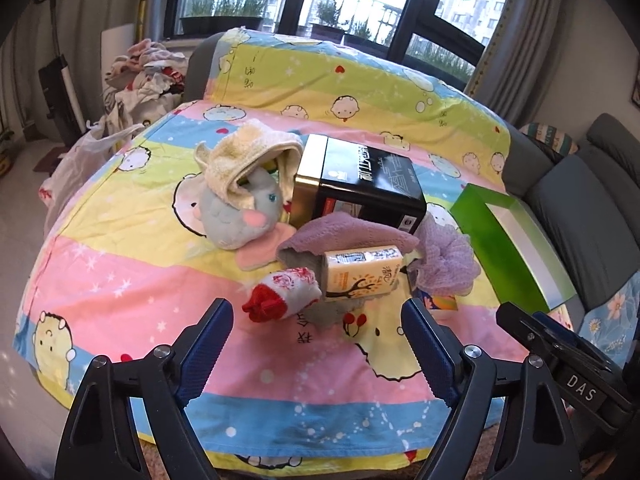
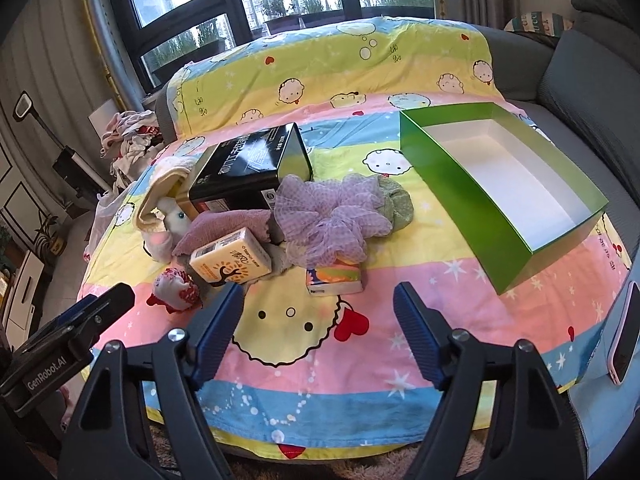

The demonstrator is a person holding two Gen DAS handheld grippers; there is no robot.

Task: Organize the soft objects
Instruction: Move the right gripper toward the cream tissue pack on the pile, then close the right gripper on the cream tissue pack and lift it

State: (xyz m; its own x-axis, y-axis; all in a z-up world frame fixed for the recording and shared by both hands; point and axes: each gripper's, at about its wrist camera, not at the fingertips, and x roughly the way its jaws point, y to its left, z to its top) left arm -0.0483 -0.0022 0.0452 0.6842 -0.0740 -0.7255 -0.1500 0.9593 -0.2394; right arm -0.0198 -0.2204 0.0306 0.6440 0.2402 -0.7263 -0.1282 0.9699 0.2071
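Observation:
Soft things lie in a heap on the cartoon sheet: a grey plush toy (image 1: 236, 216) under a cream towel (image 1: 244, 156), a mauve cloth (image 1: 344, 236), a lilac mesh sponge (image 2: 332, 216), a green cloth (image 2: 396, 200) and a red-and-white rolled sock (image 1: 284, 294). A yellow tissue pack (image 1: 360, 272) leans on the heap. An open green box (image 2: 500, 184) stands empty to the right. My left gripper (image 1: 318, 338) is open just before the sock. My right gripper (image 2: 318, 320) is open before a small colourful tissue pack (image 2: 334, 276).
A black tin box (image 1: 360, 184) lies on its side behind the heap. A grey sofa (image 2: 580, 72) is at the right, with a phone (image 2: 624, 340) at its near edge. A pile of laundry (image 1: 144, 76) sits at the far left.

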